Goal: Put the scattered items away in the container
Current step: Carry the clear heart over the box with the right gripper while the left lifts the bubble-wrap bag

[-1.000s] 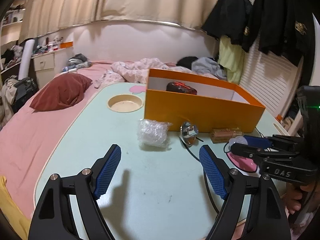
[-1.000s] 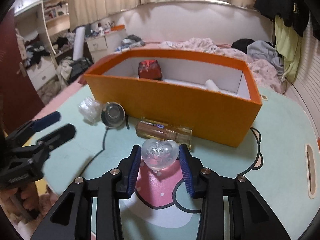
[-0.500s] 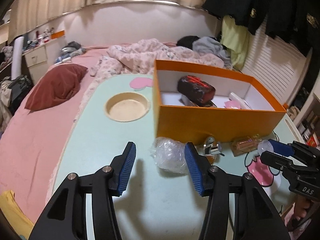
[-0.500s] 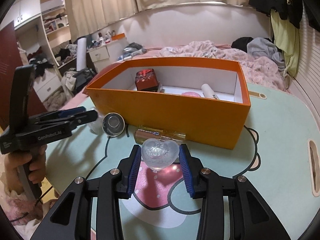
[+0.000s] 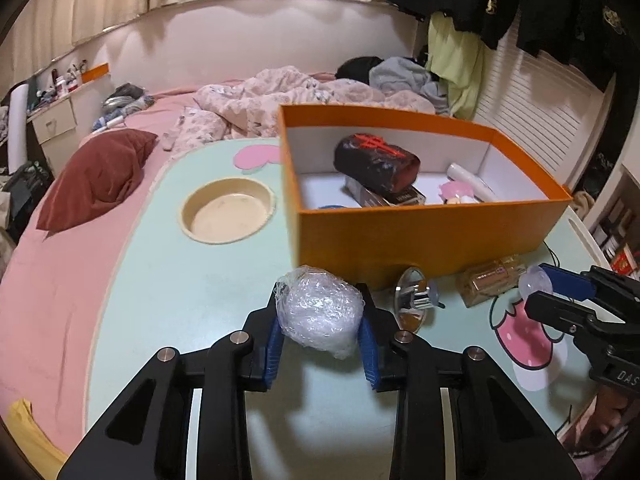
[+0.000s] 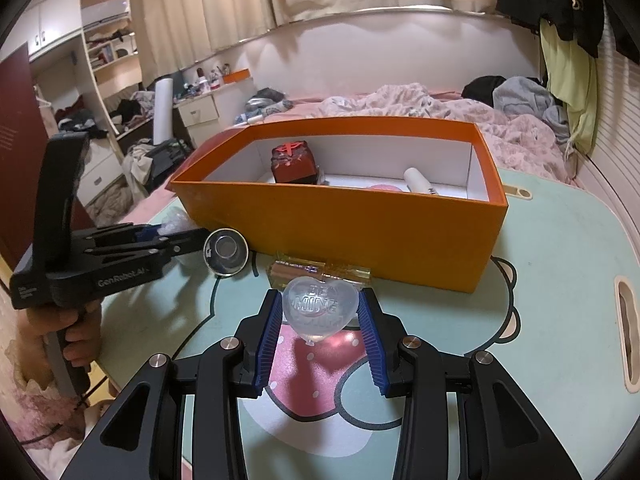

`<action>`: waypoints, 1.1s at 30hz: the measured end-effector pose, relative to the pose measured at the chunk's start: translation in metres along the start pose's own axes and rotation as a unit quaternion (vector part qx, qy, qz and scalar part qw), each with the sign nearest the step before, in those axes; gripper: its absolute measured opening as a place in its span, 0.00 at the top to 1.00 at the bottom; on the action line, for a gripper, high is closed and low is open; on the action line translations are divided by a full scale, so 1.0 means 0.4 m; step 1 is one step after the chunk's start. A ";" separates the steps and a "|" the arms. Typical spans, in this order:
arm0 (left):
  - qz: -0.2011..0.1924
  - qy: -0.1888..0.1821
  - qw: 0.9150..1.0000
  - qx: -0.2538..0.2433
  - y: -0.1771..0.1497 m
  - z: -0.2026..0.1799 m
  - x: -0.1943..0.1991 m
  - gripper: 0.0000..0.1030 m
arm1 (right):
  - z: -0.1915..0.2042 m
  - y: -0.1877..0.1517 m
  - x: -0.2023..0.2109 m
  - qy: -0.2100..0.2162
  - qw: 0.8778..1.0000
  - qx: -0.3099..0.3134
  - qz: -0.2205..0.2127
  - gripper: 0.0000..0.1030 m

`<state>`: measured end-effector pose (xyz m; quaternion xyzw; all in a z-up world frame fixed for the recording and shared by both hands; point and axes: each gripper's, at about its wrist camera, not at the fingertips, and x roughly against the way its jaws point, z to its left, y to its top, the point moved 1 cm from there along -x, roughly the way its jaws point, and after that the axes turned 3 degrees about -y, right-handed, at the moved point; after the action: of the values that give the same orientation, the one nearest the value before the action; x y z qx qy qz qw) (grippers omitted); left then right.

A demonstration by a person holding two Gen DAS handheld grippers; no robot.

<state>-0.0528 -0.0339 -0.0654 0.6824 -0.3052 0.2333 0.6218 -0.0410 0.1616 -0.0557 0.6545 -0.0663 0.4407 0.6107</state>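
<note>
My left gripper (image 5: 320,324) is shut on a crumpled clear plastic ball (image 5: 320,310), held just in front of the orange box (image 5: 420,236). My right gripper (image 6: 320,316) is shut on a clear heart-shaped piece (image 6: 318,306) and holds it above the table near the box's front wall (image 6: 360,232). A small amber glass bottle (image 6: 320,272) and a round silver cap (image 6: 225,252) lie on the table against the box. The box holds a black-and-red item (image 5: 376,162), a white tube (image 5: 472,182) and other small things.
The mint-green table (image 5: 180,300) has a round beige cup recess (image 5: 228,210) left of the box and a slot handle (image 6: 626,328) at the right. A bed with a red pillow (image 5: 96,176) and rumpled bedding lies beyond. A thin black cable runs by the cap.
My left gripper moved forward and shut on the plastic ball, which now sits lifted between its pads. My right gripper keeps its hold on the heart and rose slightly.
</note>
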 end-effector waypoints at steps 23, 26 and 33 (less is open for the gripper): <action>-0.126 -0.063 0.989 -0.053 0.235 -0.102 0.081 0.68 | -0.057 0.232 0.047 -0.114 0.987 0.007 -0.111 0.63; -0.134 -0.062 0.988 -0.053 0.258 -0.116 0.030 0.67 | -0.087 0.262 -0.002 -0.113 0.988 0.002 -0.102 0.63; -0.160 -0.100 0.981 -0.041 0.219 -0.122 -0.019 0.67 | -0.125 0.243 -0.037 -0.080 0.989 -0.031 -0.121 0.63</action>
<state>-0.1171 0.0118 -0.0031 0.7161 -0.2625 0.0484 0.6449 -0.1354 0.1741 0.0000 0.6718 -0.0487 0.3073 0.6722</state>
